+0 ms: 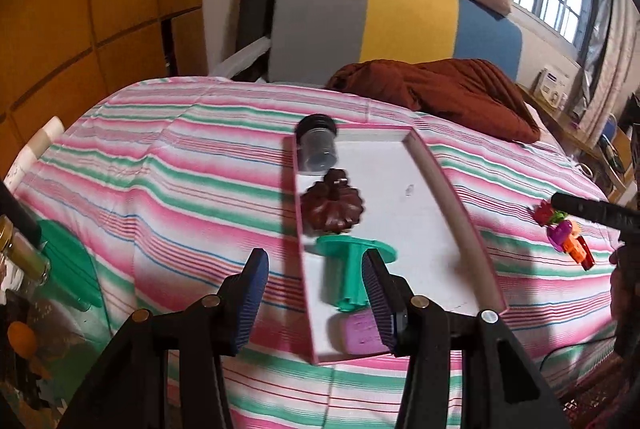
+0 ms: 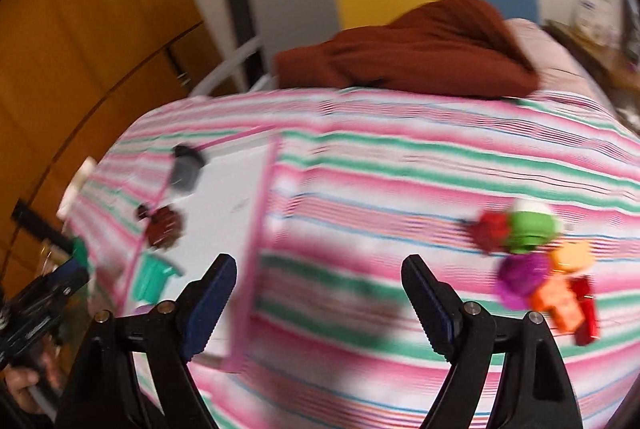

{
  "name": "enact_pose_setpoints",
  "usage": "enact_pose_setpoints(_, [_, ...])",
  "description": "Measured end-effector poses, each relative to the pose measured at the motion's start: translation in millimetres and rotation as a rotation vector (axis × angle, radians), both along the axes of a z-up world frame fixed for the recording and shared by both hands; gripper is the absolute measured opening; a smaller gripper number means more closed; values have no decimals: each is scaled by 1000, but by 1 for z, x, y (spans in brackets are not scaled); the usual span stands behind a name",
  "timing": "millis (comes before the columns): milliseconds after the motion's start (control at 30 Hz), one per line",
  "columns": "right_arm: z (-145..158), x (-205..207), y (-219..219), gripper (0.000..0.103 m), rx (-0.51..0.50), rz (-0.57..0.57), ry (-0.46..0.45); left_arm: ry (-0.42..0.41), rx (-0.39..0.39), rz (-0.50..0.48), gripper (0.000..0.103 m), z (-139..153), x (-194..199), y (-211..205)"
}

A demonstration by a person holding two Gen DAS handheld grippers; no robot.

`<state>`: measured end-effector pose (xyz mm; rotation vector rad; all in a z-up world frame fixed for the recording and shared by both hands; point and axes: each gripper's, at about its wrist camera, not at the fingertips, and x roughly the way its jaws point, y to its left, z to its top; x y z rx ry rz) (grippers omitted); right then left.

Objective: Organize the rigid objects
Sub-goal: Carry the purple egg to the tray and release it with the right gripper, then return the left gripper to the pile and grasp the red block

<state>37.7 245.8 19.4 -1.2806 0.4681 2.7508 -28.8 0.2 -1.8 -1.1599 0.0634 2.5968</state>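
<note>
Right wrist view shows empty, wide-open jaws near the toy cluster (image 2: 536, 261), whose linked pieces could scatter if clipped.

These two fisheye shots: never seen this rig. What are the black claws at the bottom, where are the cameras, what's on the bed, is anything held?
No robot here: a person holds a two-finger gripper in each hand, each with a camera looking along its fingers. The left wrist view shows the left gripper; the right wrist view shows the right gripper. Both are open and hold nothing. On the striped bedspread lies a shallow pink-edged tray containing a black-capped jar, a brown flower-shaped piece, a green plastic piece and a pink block. A cluster of colourful toy blocks sits outside the tray, ahead of the right gripper. The right view is motion-blurred.
</note>
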Motion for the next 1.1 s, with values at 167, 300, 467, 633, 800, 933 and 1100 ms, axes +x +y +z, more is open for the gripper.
enact_pose_setpoints(167, [2, 17, 55, 86, 37, -149, 3, 0, 13, -53, 49, 3, 5, 14])
enact_pose_setpoints(300, [-1, 40, 110, 89, 54, -340, 16, -24, 31, -103, 49, 3, 7, 27])
enact_pose_setpoints(467, [-18, 73, 170, 89, 7, -582, 10, -24, 46, -161, 49, 9, 13, 45])
enact_pose_setpoints(633, [-29, 99, 202, 89, -144, -748, 21, -10, 31, -254, 49, 14, 21, 80])
enact_pose_setpoints(800, [-31, 101, 205, 89, -195, -754, 35, -40, 22, -378, 49, 14, 26, 129])
enact_pose_setpoints(933, [-31, 101, 208, 89, -221, -751, 48, -91, 17, -467, 49, 8, 25, 176])
enact_pose_setpoints(1100, [-35, 109, 206, 89, -257, -758, 70, -142, 9, -532, 49, -5, 18, 231])
